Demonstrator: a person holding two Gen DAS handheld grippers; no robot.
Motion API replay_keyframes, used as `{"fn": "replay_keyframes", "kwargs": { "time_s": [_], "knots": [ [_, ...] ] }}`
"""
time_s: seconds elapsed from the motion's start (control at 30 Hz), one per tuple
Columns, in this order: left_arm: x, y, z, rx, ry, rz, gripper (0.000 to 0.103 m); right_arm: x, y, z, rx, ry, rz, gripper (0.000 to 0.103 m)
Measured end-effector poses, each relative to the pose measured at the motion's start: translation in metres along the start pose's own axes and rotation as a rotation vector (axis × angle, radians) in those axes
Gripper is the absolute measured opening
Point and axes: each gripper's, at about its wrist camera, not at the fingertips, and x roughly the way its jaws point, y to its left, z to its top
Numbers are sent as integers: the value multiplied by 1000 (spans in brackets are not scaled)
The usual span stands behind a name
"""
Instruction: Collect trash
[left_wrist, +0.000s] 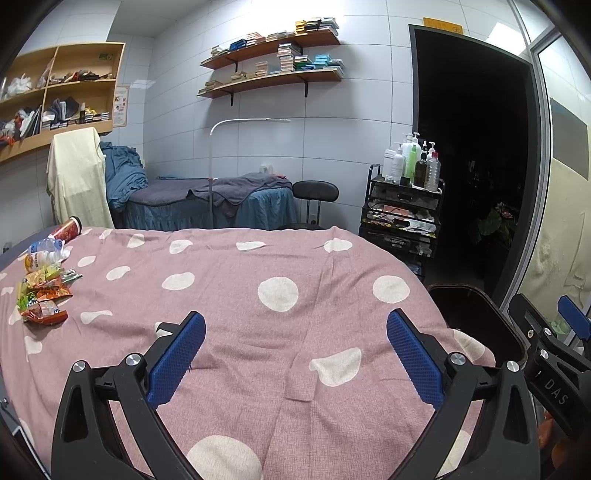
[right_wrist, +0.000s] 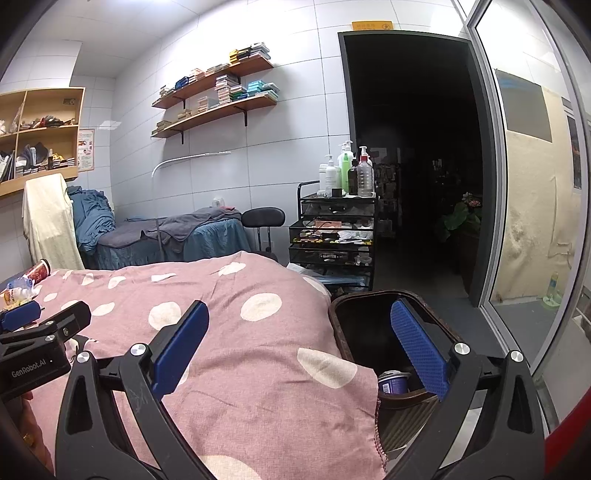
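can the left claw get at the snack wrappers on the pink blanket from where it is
Probably yes: the left claw is open and empty, and only bare pink blanket lies between it and the snack wrappers off to its left.

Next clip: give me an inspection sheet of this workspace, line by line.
Surface: pink polka-dot blanket over a bed, wrinkled.
Job's things: snack wrappers, crushed plastic bottle and red cup at the far left; dark bin at the bed's right, a can inside.
Clutter: nothing seen elsewhere on the blanket.
Grippers: left hand-held gripper open, empty; right hand-held gripper open, empty.
Cables: nothing seen.
Surroundings: bottle-topped cart, wall shelves, dark doorway.
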Motion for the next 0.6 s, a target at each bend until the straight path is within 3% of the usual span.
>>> {"fn": "replay_keyframes", "kwargs": {
  "time_s": [0.6],
  "knots": [
    [-5,-5,-1,-14,6,6,98,2,-2,0,-3,9,-1,97]
  ]
}}
